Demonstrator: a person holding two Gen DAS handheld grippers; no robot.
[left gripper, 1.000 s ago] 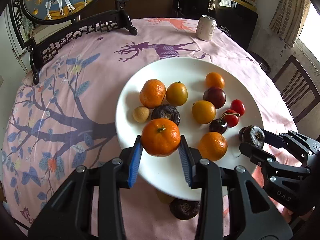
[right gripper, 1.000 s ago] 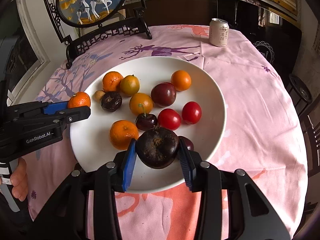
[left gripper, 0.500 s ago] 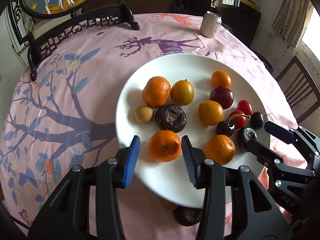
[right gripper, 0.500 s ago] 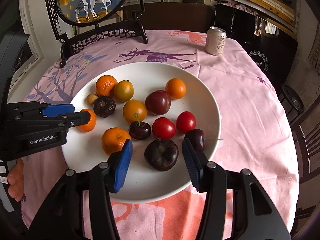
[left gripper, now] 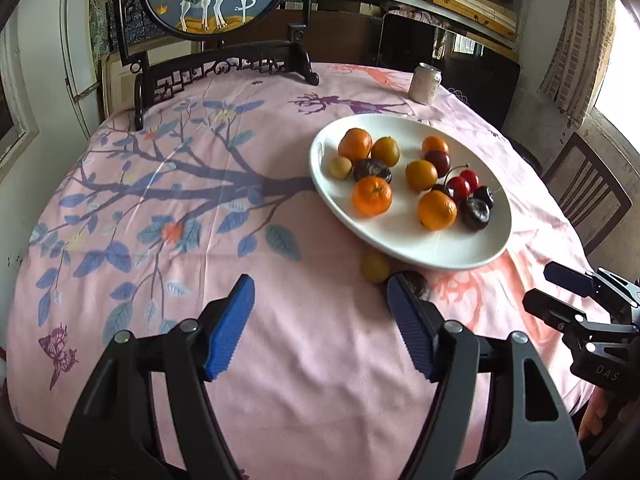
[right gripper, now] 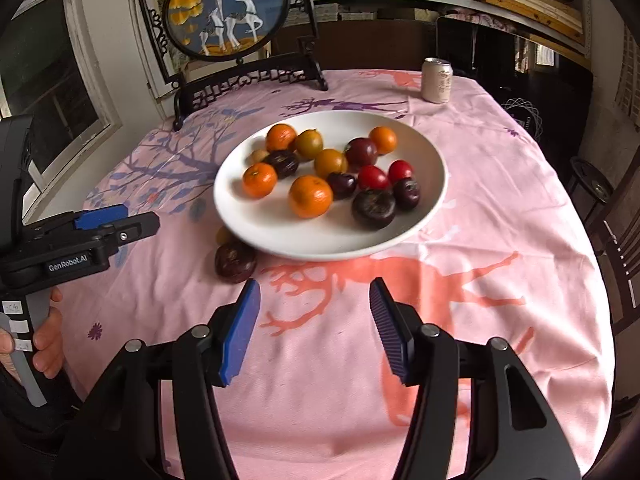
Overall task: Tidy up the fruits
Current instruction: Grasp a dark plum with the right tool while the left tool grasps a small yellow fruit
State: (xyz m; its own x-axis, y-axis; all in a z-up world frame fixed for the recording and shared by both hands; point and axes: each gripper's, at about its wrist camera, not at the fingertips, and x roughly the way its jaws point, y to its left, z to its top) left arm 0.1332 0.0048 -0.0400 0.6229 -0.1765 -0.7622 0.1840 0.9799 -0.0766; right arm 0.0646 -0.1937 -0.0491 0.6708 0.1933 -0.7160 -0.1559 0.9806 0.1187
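Both yr grippers, left point(left gripper: 320, 320) & right point(right gripper: 314, 326), just opened, fingers released, empty. Tangerine point(left gripper: 371, 195) on plate point(left gripper: 400, 236), stem up.

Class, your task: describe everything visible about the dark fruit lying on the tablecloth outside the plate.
The dark fruit is round, deep purple-brown, with a dull, slightly wrinkled skin. It lies on the pink tablecloth, just off the near rim of the white plate, close beside a small yellow fruit; whether the two touch cannot be told. No claw touches it. In the left wrist view, one blue pad partly hides it.
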